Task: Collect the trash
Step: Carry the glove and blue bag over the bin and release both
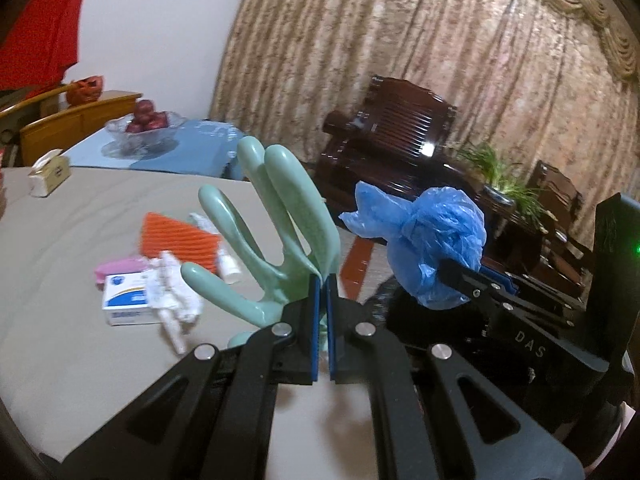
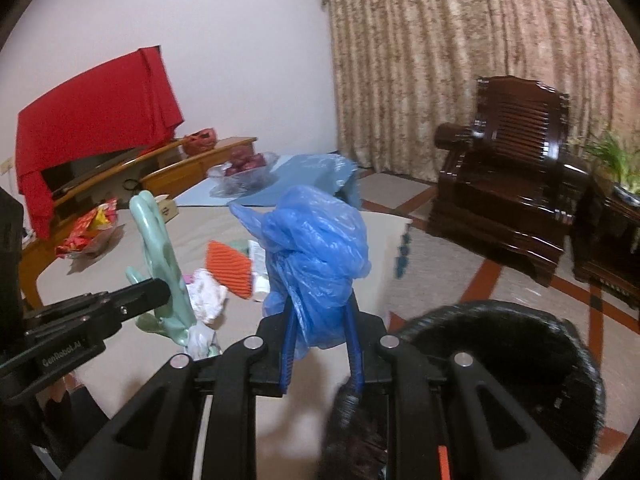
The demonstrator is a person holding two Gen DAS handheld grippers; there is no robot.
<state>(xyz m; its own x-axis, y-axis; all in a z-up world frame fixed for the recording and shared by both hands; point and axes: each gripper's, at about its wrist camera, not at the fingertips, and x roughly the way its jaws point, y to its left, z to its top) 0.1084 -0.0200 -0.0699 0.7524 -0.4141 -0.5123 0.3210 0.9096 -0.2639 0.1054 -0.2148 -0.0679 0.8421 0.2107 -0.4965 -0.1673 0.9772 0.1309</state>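
My left gripper (image 1: 323, 280) is shut on a pale green rubber glove (image 1: 276, 224), held up above the grey table (image 1: 60, 280); the glove also shows in the right wrist view (image 2: 160, 256). My right gripper (image 2: 320, 316) is shut on a crumpled blue plastic bag (image 2: 316, 256), seen from the left wrist too (image 1: 432, 248). On the table lie crumpled white tissue (image 1: 172, 292), a white and blue box (image 1: 124, 304), an orange ribbed piece (image 1: 180, 240), a pink item (image 1: 120, 268) and a small white bottle (image 1: 230, 268).
A black bin with a dark liner (image 2: 500, 368) stands right of the table edge. A tissue box (image 1: 48, 176), a glass fruit bowl (image 1: 142, 126) and snack wrappers (image 2: 88, 232) sit farther back. Dark wooden chairs (image 2: 504, 176) and a plant stand by the curtain.
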